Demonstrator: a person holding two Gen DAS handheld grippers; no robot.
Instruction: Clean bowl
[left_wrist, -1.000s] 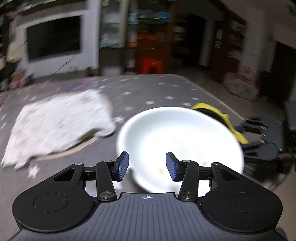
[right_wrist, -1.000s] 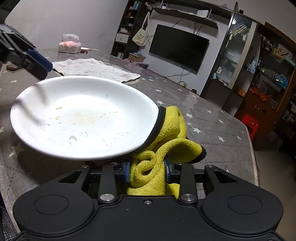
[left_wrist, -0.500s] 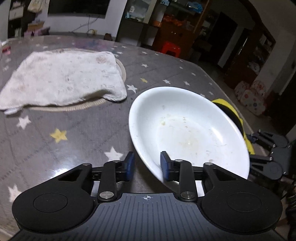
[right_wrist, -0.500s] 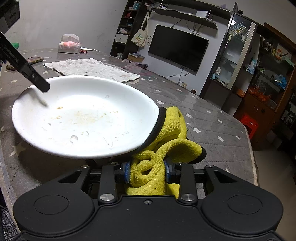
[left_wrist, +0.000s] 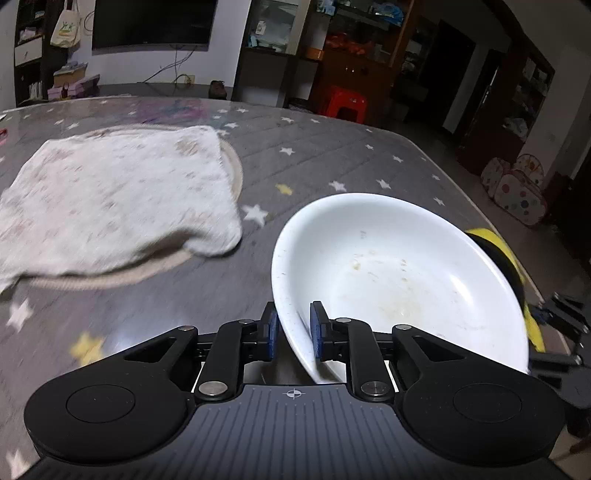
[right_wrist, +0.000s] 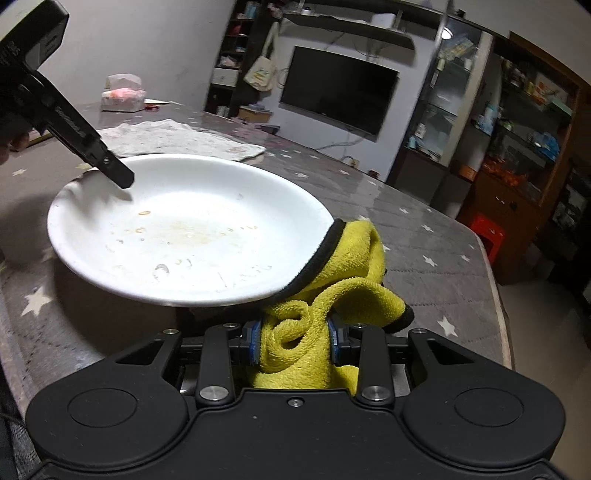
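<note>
In the left wrist view, the left gripper (left_wrist: 292, 329) is straddling the near rim of the shallow white ceramic bowl (left_wrist: 399, 273), one blue pad outside the wall and one inside. The pads are standing close to the rim, seemingly pinching it, though contact is hard to confirm here. That hold would be steadying the bowl against a wipe. The bowl is sitting near the edge of the grey star-patterned padded tabletop (left_wrist: 314, 162), with brownish smears and crumbs showing inside. A speckled off-white cloth (left_wrist: 118, 199) is lying well apart to the left.

In the right wrist view, the right gripper (right_wrist: 294, 341) is squeezing a bunched yellow terry cloth with black trim (right_wrist: 328, 295). The cloth is lying just beside the bowl (right_wrist: 192, 229), tucked against and partly under its rim, so it is ready for wiping. The left gripper's finger (right_wrist: 88, 146) is reaching over the far rim.
</note>
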